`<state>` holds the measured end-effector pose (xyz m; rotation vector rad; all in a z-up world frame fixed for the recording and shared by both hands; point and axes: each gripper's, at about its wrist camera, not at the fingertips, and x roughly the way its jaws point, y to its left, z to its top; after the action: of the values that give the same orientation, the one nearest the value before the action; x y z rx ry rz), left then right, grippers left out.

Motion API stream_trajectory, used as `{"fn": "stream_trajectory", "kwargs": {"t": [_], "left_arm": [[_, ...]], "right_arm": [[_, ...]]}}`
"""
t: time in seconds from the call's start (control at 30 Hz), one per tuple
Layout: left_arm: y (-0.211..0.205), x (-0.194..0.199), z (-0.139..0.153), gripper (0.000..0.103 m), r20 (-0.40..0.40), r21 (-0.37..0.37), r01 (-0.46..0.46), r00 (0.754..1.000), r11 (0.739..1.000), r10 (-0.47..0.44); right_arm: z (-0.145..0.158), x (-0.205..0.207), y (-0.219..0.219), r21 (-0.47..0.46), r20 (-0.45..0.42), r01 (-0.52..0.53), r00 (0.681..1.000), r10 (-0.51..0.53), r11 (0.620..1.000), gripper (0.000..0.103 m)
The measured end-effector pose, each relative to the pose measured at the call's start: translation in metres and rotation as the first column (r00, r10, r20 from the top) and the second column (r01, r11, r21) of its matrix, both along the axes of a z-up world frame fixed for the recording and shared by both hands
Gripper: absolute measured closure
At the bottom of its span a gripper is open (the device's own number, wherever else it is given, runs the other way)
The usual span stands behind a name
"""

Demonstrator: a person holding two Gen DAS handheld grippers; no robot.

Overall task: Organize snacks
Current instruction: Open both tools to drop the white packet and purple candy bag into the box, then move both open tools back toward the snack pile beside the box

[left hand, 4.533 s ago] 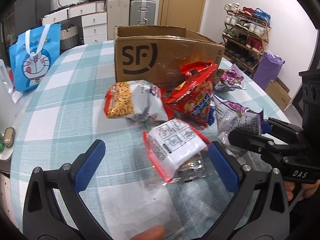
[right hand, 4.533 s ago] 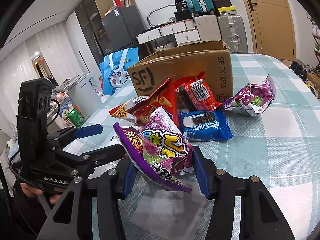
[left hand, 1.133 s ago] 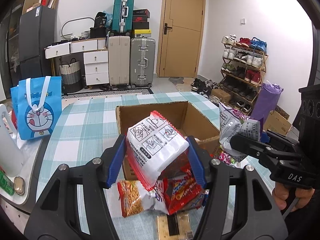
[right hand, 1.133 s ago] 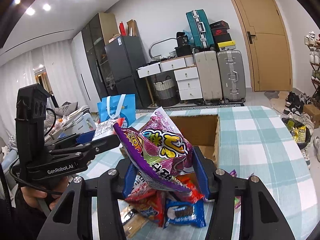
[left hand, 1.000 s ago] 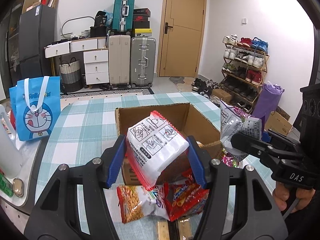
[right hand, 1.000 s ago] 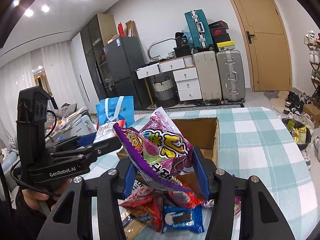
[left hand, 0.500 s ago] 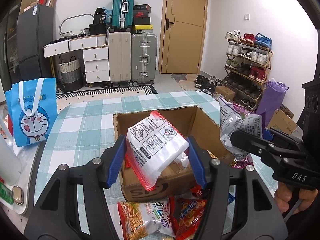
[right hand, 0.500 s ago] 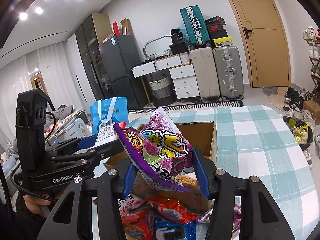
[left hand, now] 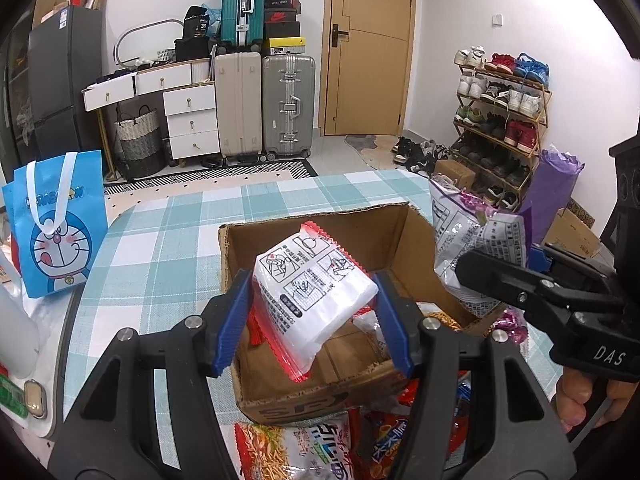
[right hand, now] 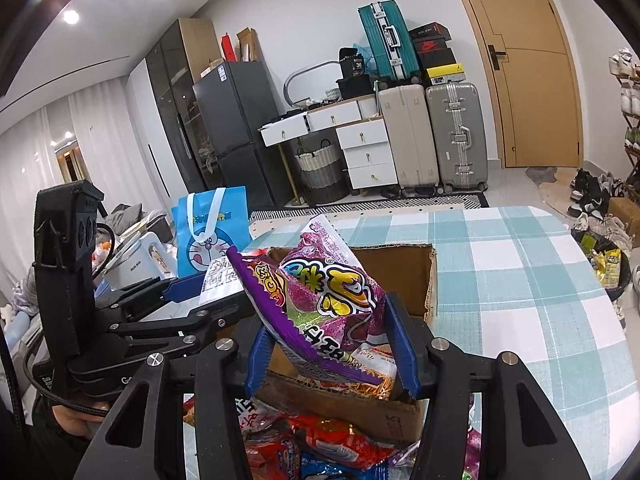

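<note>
The cardboard box (left hand: 320, 384) now fills the lower middle of the left wrist view, where half a second ago it sat smaller and higher, with more of its printed front wall showing. Its open top has slid in under both grippers, so both hands look to be at the end of the carry and close to the drop; at least one packet already lies inside, in the box's right half.

On the checked tablecloth (left hand: 160, 248), more snacks wait along the bottom edge of the frame in front of the box: an orange noodle-snack bag (left hand: 288, 452) and a red bag (left hand: 388, 444) beside it.

The left gripper (left hand: 314, 312) stays clamped on the white packet with red edges (left hand: 312, 296), blue pads pressing its two sides, the packet tilted and hanging over the box opening. It points forward and somewhat downward.

The right gripper (right hand: 332, 344) is likewise closed on the purple snack bag (right hand: 324, 300), which stands up between the pads at lower centre of the right wrist view, over the near wall of the box. A hand (left hand: 580, 404) grips its handle at the lower right of the left view.
</note>
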<state>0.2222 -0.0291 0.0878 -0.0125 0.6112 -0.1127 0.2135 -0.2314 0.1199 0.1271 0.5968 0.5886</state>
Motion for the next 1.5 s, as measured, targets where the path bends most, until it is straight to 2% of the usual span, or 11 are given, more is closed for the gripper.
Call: {"fn": "stream_trajectory", "kwargs": {"t": [0.47,0.67,0.7,0.73,0.8,0.87,0.93,1.0,1.03,1.1,1.5], "left_arm": [[0.004,0.025,-0.017,0.046,-0.041,-0.016,-0.007,0.999,1.0,0.006],[0.006,0.023,-0.02,0.043,-0.04,-0.006,-0.008,0.999,1.0,0.008],[0.007,0.021,-0.019,0.041,-0.039,-0.013,-0.006,0.999,1.0,0.005],[0.008,0.019,-0.018,0.04,-0.036,-0.019,-0.003,0.999,1.0,0.002],[0.009,0.015,-0.016,0.03,-0.034,-0.014,-0.006,0.999,1.0,0.006],[0.009,0.009,-0.012,0.022,-0.025,-0.007,-0.008,1.0,1.0,0.008],[0.008,0.002,-0.008,0.021,-0.019,-0.006,0.001,1.0,1.0,-0.001],[0.008,-0.005,-0.006,0.015,-0.018,0.001,-0.001,1.0,1.0,0.001],[0.007,-0.011,-0.003,0.013,-0.014,0.004,-0.003,1.0,1.0,0.003],[0.008,-0.02,-0.002,0.0,-0.008,0.003,-0.005,1.0,1.0,0.005],[0.024,-0.087,-0.002,0.001,-0.007,0.025,-0.042,0.999,0.999,0.042]], "right_arm": [[-0.013,0.017,0.009,-0.018,-0.043,0.021,0.999,-0.022,1.0,0.051],[-0.011,0.013,0.008,-0.032,-0.025,0.028,0.999,-0.029,0.999,0.049],[-0.01,0.011,0.006,-0.03,-0.023,0.027,0.999,-0.028,0.999,0.047],[-0.009,0.009,0.004,-0.028,-0.022,0.029,0.999,-0.029,0.999,0.039],[-0.007,0.004,-0.003,-0.02,-0.006,0.039,0.999,-0.039,0.999,0.025],[-0.006,-0.002,-0.01,-0.019,0.002,0.053,0.999,-0.053,0.998,0.018],[-0.006,-0.006,-0.018,-0.017,0.002,0.064,0.998,-0.064,0.998,0.007],[-0.007,-0.012,-0.026,-0.011,0.007,0.084,0.996,-0.084,0.996,0.001],[-0.007,-0.015,-0.03,-0.01,0.009,0.093,0.996,-0.093,0.996,0.001],[-0.008,-0.021,-0.036,-0.009,0.006,0.106,0.994,-0.106,0.994,0.001],[-0.02,-0.056,-0.055,-0.004,-0.014,0.133,0.991,-0.133,0.991,0.001]]}}
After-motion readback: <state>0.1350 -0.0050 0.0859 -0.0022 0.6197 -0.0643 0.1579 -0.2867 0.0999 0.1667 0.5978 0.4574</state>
